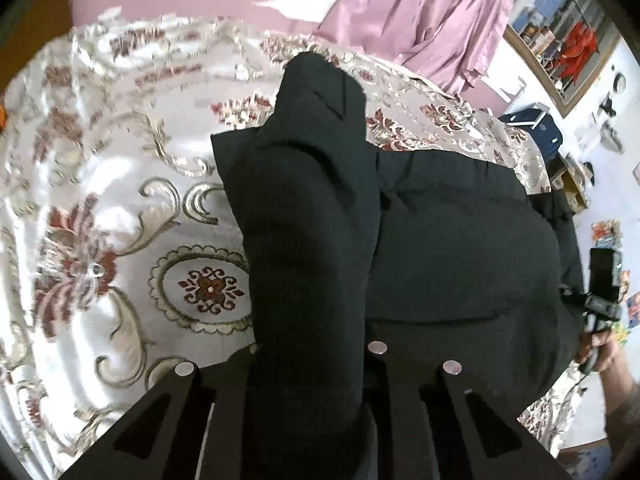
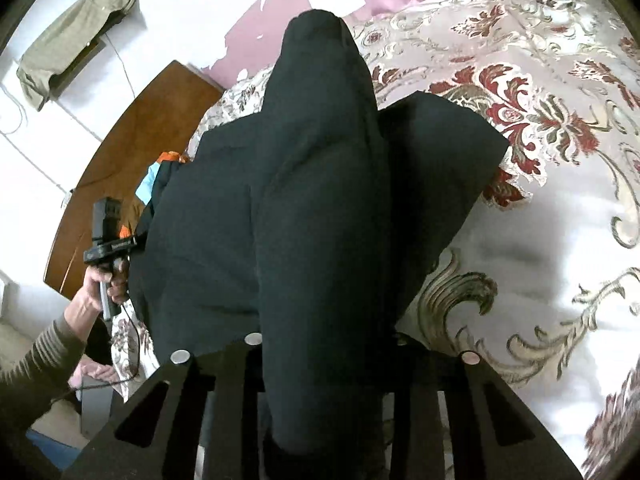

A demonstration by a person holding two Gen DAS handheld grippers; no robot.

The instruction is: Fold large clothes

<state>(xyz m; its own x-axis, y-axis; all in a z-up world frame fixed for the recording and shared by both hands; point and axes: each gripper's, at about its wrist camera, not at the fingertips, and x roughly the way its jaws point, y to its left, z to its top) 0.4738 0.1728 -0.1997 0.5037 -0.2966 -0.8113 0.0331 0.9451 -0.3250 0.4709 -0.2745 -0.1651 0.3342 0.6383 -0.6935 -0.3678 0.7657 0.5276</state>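
A large black garment [image 1: 440, 240] hangs and drapes over a floral bedspread [image 1: 100, 200]. My left gripper [image 1: 312, 360] is shut on a bunched fold of the black garment, which rises between its fingers and hides the tips. My right gripper [image 2: 324, 352] is shut on another bunched fold of the same garment [image 2: 320, 200], which also hides its tips. The right gripper shows at the right edge of the left wrist view [image 1: 604, 292]. The left gripper shows at the left of the right wrist view [image 2: 108, 240], held in a hand.
The bedspread [image 2: 540, 240] covers the bed. A purple satin cloth [image 1: 420, 12] lies at the far side. A wooden board [image 2: 120, 168] stands beside the bed, with an olive garment [image 2: 76, 40] hanging on the wall. A shelf [image 1: 560, 48] is at the right.
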